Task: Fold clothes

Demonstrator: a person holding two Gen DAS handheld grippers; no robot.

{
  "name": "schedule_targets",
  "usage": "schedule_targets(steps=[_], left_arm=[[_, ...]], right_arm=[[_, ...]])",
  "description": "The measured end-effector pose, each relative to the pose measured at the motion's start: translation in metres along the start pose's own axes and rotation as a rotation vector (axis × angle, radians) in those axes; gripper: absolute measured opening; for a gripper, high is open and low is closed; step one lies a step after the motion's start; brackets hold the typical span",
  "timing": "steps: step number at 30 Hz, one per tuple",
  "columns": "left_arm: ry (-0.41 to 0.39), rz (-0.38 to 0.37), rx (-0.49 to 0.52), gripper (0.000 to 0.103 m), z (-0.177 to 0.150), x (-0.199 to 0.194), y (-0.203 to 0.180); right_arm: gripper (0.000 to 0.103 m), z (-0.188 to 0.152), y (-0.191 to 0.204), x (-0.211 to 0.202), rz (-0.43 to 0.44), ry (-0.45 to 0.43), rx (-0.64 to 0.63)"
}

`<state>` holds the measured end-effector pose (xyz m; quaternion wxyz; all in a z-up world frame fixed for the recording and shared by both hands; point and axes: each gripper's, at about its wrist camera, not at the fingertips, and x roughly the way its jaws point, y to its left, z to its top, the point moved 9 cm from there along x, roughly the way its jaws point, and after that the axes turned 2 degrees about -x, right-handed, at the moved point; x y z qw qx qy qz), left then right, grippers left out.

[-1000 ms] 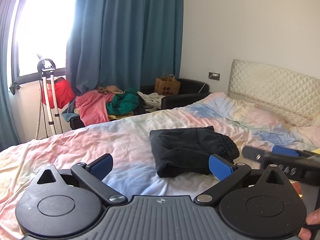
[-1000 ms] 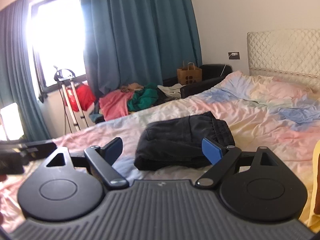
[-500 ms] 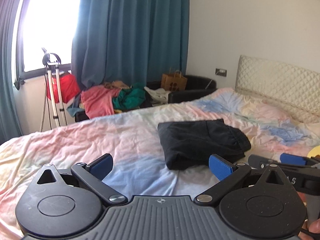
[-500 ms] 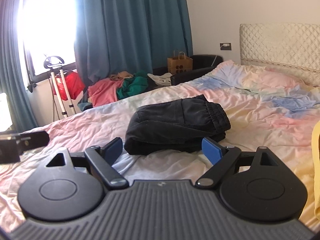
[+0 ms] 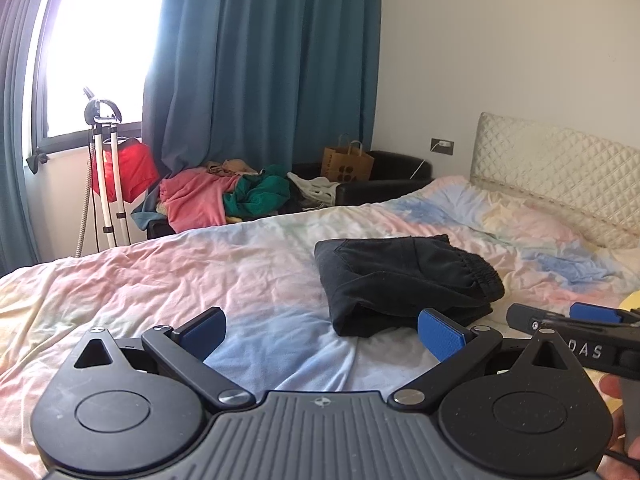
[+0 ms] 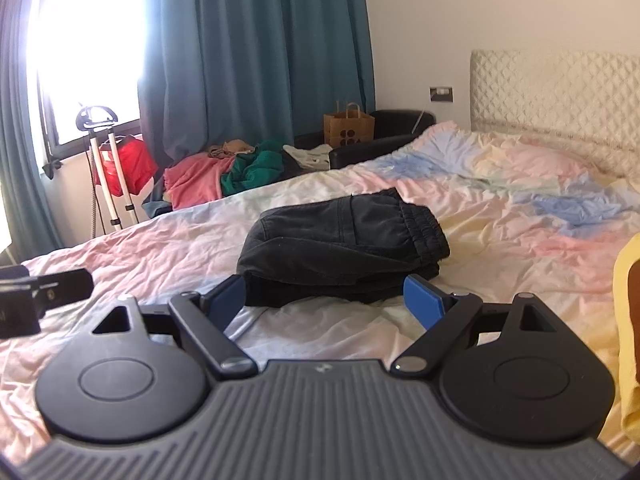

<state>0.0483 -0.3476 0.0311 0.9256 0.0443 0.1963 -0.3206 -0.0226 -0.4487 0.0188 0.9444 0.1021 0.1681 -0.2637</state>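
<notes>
The bed (image 6: 168, 248), covered by a pastel sheet, carries the folded black trousers (image 6: 344, 240) near its middle. Both the left gripper (image 5: 320, 334) and the right gripper (image 6: 326, 300) are held released and empty, just short of the bundle. Judged best: the near folded edge should be approached low, so every layer is caught together.

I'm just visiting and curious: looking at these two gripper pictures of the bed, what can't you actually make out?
- Black folded garment: its type and underside, hidden by its own folds, both views.
- Yellow item: cut off by the right wrist view's right edge.
- Clothes pile: single pieces too small and tangled, both views.
- Window: the outside is washed out by glare.
- Paper bag: print too small.
</notes>
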Motion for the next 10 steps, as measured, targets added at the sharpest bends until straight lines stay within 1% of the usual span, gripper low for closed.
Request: schedule_targets(steps=[3,5,10], left_arm=[[0.003,0.000,0.012,0.103,-0.0017,0.0010,-0.0013],[0.004,0.006,0.026,0.103,-0.0015,0.0011,-0.0010],[0.001,0.014,0.010,0.103,-0.0003,0.0000,0.0059]], right_arm=[[0.088,-0.0001,-0.0033,0.0030,0.001,0.015,0.017],[0.088,0.0003,-0.0025,0.0025,-0.006,0.010,0.008],[0.088,-0.0010,0.0017,0.0027,-0.017,0.009,-0.017]])
